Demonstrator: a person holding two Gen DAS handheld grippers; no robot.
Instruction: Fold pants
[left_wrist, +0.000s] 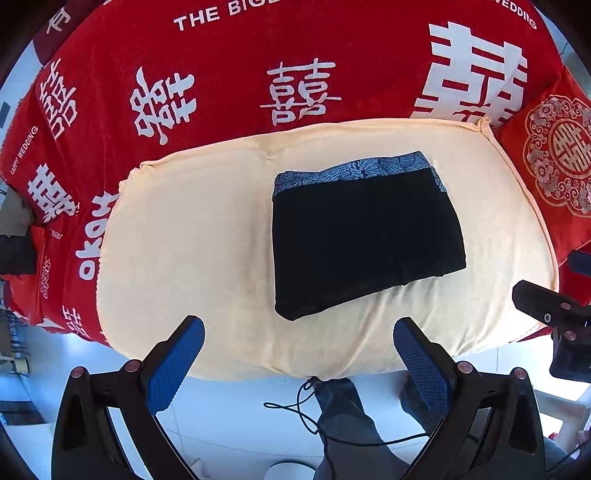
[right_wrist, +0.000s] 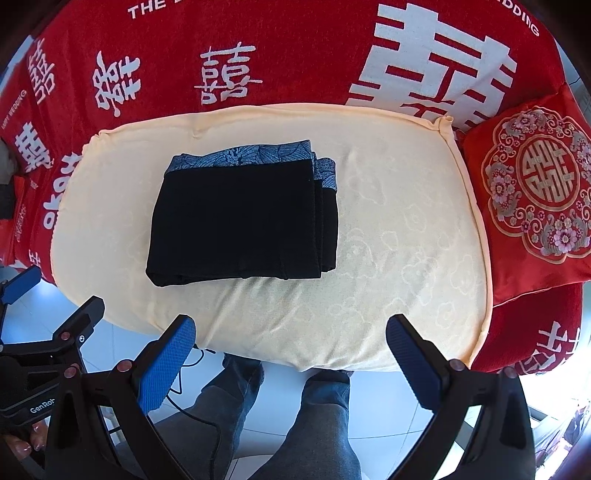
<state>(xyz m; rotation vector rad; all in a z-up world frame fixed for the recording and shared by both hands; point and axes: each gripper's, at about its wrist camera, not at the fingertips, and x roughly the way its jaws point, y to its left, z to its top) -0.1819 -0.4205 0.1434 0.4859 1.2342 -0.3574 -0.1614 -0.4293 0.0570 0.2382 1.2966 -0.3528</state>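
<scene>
The folded black fabric pants with a blue patterned waistband (left_wrist: 364, 236) lie on the cream rectangular cushion (left_wrist: 192, 236), ahead of the left gripper (left_wrist: 298, 360) and its spread jaws. From the right gripper (right_wrist: 290, 356), they lie ahead and leftward. Behind the cushion spreads a red blanket with white characters (right_wrist: 295, 59).

Black pants (right_wrist: 240, 221), blue-grey patterned waistband at far edge; folded into compact layered rectangle, lay flat on cream cushion (right_wrist: 388, 258), slightly skewed.
</scene>
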